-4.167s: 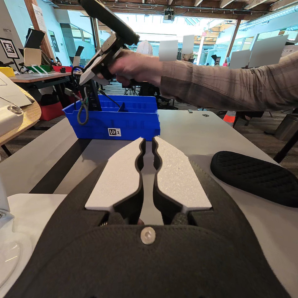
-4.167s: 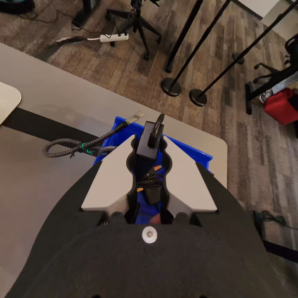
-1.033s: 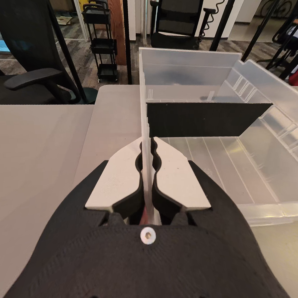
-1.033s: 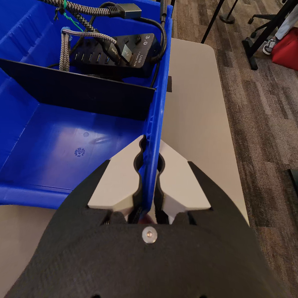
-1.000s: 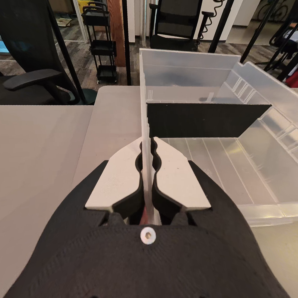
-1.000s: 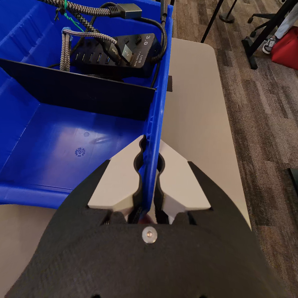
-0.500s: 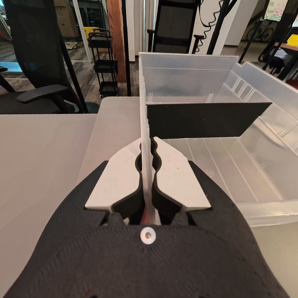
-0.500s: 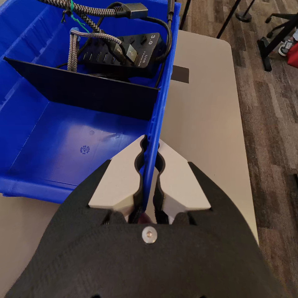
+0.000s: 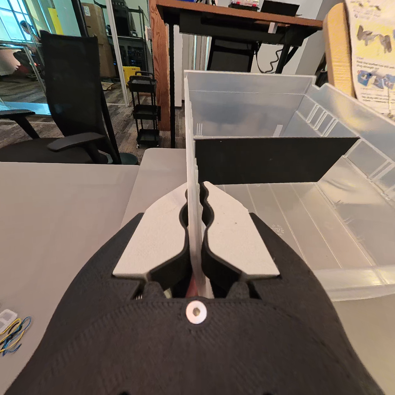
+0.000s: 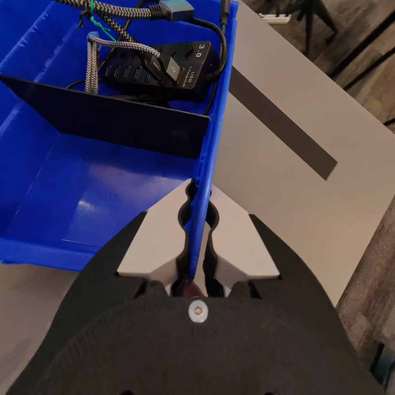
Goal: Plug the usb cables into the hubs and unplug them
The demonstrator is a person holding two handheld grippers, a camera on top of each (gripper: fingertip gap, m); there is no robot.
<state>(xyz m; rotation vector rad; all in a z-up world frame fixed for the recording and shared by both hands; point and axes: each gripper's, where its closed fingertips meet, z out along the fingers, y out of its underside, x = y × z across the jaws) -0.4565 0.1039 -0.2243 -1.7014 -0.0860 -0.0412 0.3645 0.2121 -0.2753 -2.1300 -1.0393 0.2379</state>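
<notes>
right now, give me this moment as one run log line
left claw: shut on clear plastic bin wall | right claw: shut on blue plastic bin wall | black usb hub: in blue bin, behind divider

On my left tongs (image 9: 195, 188) I see two pale grey, wedge-shaped fingers (image 9: 158, 233) with a grainy top face and black inner pads that run in a wavy, scalloped line. They sit in a broad black printed body with fine layer ridges, and one silver hex-socket screw (image 9: 196, 313) is set at its centre. My right tongs (image 10: 199, 186) look the same: grey fingers (image 10: 239, 241), black wavy pads, ridged black shell, one silver screw (image 10: 198, 311).
</notes>
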